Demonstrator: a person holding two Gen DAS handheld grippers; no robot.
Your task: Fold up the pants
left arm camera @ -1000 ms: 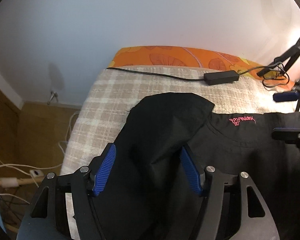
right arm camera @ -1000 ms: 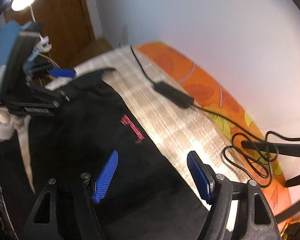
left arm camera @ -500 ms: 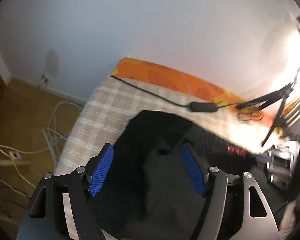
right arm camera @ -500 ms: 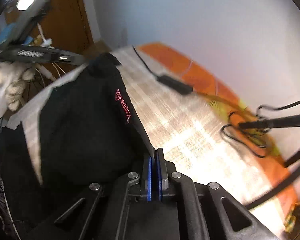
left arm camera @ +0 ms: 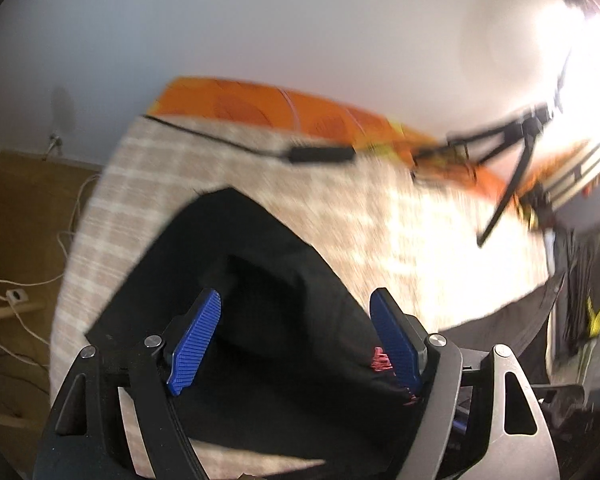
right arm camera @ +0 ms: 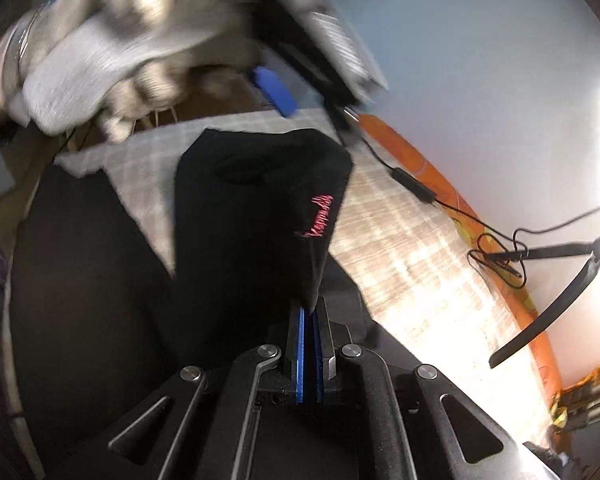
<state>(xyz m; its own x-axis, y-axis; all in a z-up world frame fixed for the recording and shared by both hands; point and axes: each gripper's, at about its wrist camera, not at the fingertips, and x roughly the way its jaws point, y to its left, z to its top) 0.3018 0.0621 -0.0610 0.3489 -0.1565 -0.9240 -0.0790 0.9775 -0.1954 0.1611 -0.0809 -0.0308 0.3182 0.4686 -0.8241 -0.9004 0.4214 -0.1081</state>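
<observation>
Black pants (left arm camera: 260, 280) with a pink logo (right arm camera: 320, 216) lie on a beige plaid bedspread (left arm camera: 172, 160). My left gripper (left arm camera: 296, 332) hovers over a folded-over part of them. Its jaws are opening, and the blue pads (left arm camera: 196, 340) stand apart from the cloth beneath. My right gripper (right arm camera: 310, 316) is shut on the edge of the pants just below the logo and lifts that edge into a taut ridge. In the right wrist view a gloved hand (right arm camera: 100, 52) holds the left gripper above the far end of the pants; one of its blue pads (right arm camera: 274, 90) shows.
A black power adapter (left arm camera: 320, 155) with its cable lies across the bedspread near an orange patterned cover (left arm camera: 284, 108) along the white wall. Black tripod legs (right arm camera: 540, 308) and coiled cable stand at the right. White cables lie on the wooden floor (left arm camera: 16, 296) to the left.
My right gripper has shut on the pants edge and pulled it up and across. The left gripper has risen and spread wider; the cloth that stood between its pads now lies below them.
</observation>
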